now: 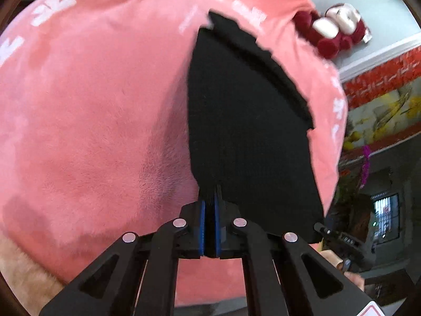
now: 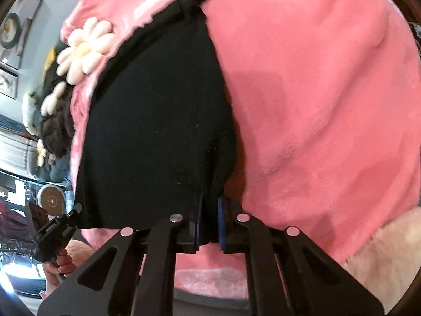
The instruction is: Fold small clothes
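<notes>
Though lifted, black garment (image 1: 250, 131) between both tongs (image 1: 210, 197)

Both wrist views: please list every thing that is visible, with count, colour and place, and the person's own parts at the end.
black knitted garment: one, black, lying on the blanket, its near edge pinched at two places.
pink plush blanket: one, pink with white marks, under the garment.
cream flower-shaped cushion: one, cream petals, at the blanket's far edge.
dark red and cream plush item: one, beyond the blanket.
left gripper: one, black with blue pads, shut on the garment.
right gripper: one, black with blue pads, shut on the garment.
hand: one, holding the left gripper's handle.
</notes>
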`<state>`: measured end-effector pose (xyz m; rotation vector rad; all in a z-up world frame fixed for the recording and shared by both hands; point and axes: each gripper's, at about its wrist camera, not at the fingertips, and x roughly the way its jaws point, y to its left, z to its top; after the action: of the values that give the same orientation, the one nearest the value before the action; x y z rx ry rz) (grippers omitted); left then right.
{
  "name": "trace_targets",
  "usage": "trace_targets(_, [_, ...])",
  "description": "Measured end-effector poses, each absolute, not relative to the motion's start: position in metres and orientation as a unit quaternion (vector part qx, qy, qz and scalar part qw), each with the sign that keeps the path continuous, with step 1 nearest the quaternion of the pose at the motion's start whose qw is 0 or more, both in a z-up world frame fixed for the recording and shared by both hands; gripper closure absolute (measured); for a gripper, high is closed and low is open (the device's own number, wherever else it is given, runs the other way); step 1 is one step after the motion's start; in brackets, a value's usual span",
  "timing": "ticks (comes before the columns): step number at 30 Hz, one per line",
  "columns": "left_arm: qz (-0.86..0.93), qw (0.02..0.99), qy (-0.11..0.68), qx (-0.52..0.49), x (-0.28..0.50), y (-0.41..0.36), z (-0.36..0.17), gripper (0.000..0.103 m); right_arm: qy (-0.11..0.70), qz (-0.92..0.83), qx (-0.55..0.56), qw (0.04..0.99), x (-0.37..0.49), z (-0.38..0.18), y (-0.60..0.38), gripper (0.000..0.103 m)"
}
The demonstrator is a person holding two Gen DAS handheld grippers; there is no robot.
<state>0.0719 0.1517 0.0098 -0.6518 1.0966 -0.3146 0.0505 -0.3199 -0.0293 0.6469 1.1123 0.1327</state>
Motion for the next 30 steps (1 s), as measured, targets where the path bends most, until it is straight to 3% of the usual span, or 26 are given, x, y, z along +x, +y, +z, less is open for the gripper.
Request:
trace_targets(5, [-0.139, 0.785, 0.49, -0.353, 0.035, 0.182, 0.035, 0.1, 0.501, 0.075, 0.294, 0.811, 0.017, 0.004, -0.326, 0.095])
trace_targets(20, [-0.144, 0.765, 0.529, -0.339, -0.086, 0.179, 0.072, 0.1, 0.538, 0.092, 0.268, 0.794, -0.105, 0.033, -0.329, 0.095])
trace_targets(26, [-0.165, 0.796, 0.497, -0.304, -0.074, 0.167, 0.12, 0.101, 0.495, 0.11, 0.254, 0.824, -0.096, 0.084, -0.331, 0.095])
trace_targets(30, [-0.204, 0.831, 0.445, -0.263, -0.021, 0.152, 0.165, 0.1, 0.42, 0.122, 0.223, 0.871, -0.031, 0.136, -0.338, 0.095])
